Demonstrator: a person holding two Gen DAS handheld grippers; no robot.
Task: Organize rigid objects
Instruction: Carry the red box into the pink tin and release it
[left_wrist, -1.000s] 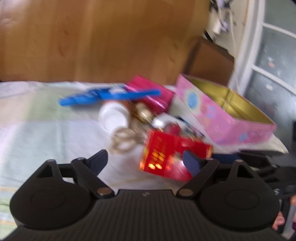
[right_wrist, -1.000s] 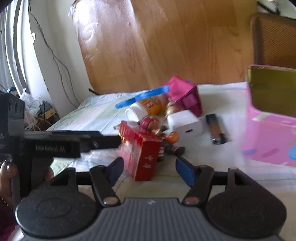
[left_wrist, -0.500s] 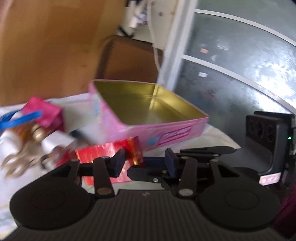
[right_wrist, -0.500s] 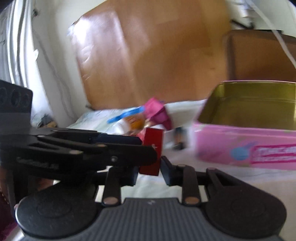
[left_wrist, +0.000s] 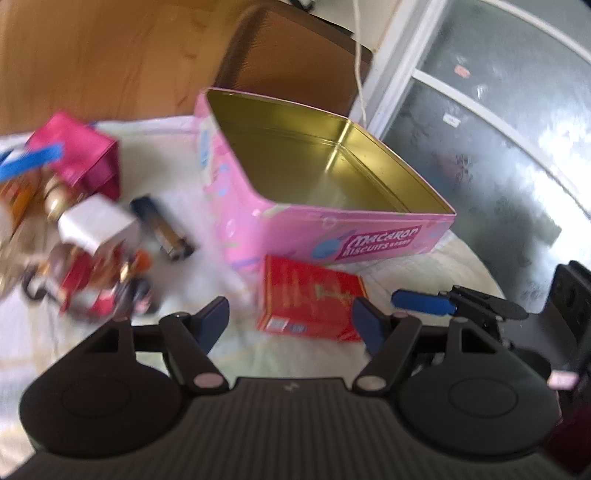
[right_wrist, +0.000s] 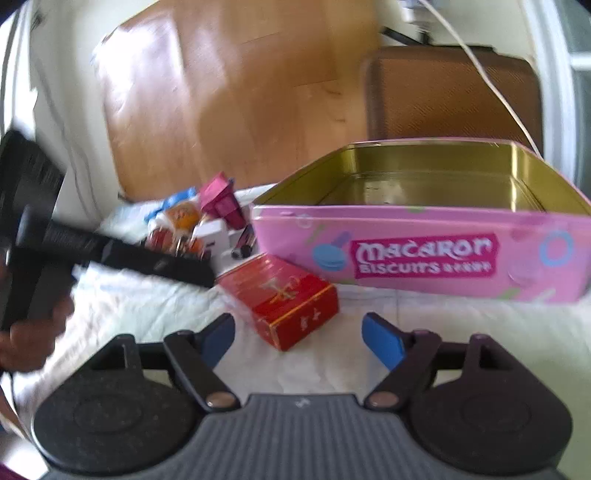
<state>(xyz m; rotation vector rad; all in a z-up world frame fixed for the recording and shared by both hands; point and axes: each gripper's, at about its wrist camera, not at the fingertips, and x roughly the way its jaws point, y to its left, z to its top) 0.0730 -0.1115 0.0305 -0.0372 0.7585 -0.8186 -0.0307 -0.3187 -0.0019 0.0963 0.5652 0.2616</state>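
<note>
Pile on the far left: a magenta box (left_wrist: 79, 155), a white block (left_wrist: 96, 224), a dark lighter-like stick (left_wrist: 162, 230) and blurred small toys lie bunched on the white cloth (left_wrist: 184, 140), well apart from both tools.
Left gripper (left_wrist: 290, 325): jaws opening, nothing pressed between the pads; it holds nothing.
Red box (left_wrist: 312, 304): lies flat on the cloth, just in front of the pink tin (left_wrist: 332, 236) and seemingly touching its near wall; not yet inside.
Red box from the left gripper: straight ahead, in the gap's line but beyond the fingertips.
Long axis: in the left wrist view it runs roughly left to right, across the gap; in the right wrist view the red box (right_wrist: 282, 299) sits cornerwise, one corner pointing at the camera.
Right gripper (right_wrist: 299, 338): jaws opening too, empty; the box lies just ahead, slightly left of centre.
Nearer hand: too close to call; both face it at short range.
Pink tin, right and far: open, gold inside, no objects in it that I can see.
Judged next move: one tool closes across the box's short sides, then lifts it over the near wall.
</note>
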